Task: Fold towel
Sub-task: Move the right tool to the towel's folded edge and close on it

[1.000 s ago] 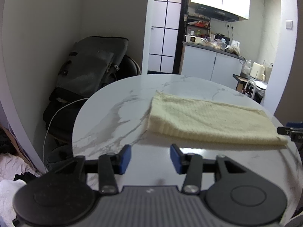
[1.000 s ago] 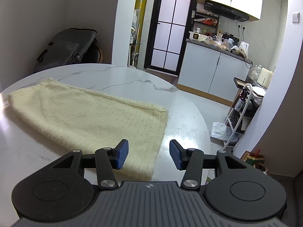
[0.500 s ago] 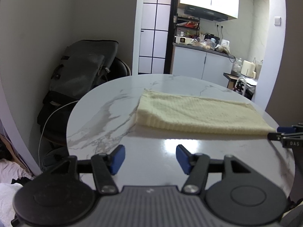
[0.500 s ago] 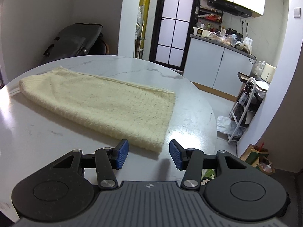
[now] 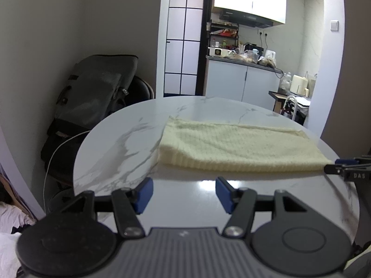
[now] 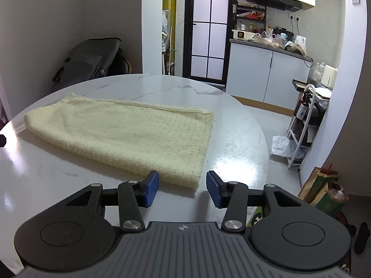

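In the left wrist view, a pale yellow knitted towel [image 5: 236,147], folded into a long flat band, is seen lying on the round white marble-patterned worktop [image 5: 120,153], running from the middle of the surface towards the right. The left gripper [image 5: 184,194] is held over the near part of the worktop, short of the towel's near folded edge and apart from it. Its jaws are spread wide, with bare worktop seen between the blue pads [image 5: 143,194], and nothing is gripped. At the right edge, the tip of the right gripper [image 5: 345,167] is seen just beside the towel's near right corner; whether it touches the cloth cannot be told. A dark grey bag [image 5: 92,97] is seen propped against the wall beyond the worktop on the left, and white kitchen cabinets [image 5: 241,85] are seen in the far room.

In the right wrist view, the same towel [image 6: 129,136] is seen stretching from the far left to the near right of the worktop [image 6: 236,143]. The right gripper [image 6: 182,188] is placed at the towel's near right corner, the jaws spread with the corner lying between the pads [image 6: 151,187] but not pinched. A white wire rack [image 6: 301,134] is seen standing on the floor to the right.
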Available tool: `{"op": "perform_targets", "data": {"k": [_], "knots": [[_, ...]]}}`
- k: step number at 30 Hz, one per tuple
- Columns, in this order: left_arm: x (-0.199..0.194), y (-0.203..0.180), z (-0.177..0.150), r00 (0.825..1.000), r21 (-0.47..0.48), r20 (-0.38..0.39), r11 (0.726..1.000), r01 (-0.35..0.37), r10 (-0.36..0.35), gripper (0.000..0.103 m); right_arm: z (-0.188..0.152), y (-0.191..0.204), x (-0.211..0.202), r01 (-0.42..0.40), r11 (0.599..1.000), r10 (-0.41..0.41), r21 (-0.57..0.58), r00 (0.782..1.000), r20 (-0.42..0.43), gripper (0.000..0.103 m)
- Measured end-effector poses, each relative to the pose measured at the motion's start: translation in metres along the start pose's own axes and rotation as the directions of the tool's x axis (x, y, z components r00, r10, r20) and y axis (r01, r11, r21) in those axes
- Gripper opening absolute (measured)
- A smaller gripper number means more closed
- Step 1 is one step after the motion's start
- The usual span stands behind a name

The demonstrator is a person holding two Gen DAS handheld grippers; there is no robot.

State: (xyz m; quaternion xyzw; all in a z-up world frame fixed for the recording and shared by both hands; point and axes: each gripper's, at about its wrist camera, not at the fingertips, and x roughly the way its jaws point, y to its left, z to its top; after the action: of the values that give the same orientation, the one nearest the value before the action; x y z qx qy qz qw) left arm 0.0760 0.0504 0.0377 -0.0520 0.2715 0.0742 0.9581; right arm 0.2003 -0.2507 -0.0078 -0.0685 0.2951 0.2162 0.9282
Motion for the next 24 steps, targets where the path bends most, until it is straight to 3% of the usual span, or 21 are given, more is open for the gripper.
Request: {"op": "perform_targets", "data": {"k": [3,7,24], "knots": [[0.004,-0.004,0.003,1.0,-0.002,0.008,1.0,0.013,-0.013,0.063,0.0,-0.002,0.001,-0.015,1.0,0.015,-0.012,1.0,-0.003,0.031],[0.011,-0.012,0.007,1.0,0.002,0.011,1.0,0.028,-0.028,0.063,0.002,-0.002,0.004,-0.035,0.999,0.035,-0.036,0.999,-0.006,0.008],[0.029,-0.034,0.011,0.996,0.011,0.011,0.996,0.09,-0.09,0.064,-0.003,-0.003,-0.041,-0.074,0.994,0.076,-0.083,0.997,0.021,0.004]]}}
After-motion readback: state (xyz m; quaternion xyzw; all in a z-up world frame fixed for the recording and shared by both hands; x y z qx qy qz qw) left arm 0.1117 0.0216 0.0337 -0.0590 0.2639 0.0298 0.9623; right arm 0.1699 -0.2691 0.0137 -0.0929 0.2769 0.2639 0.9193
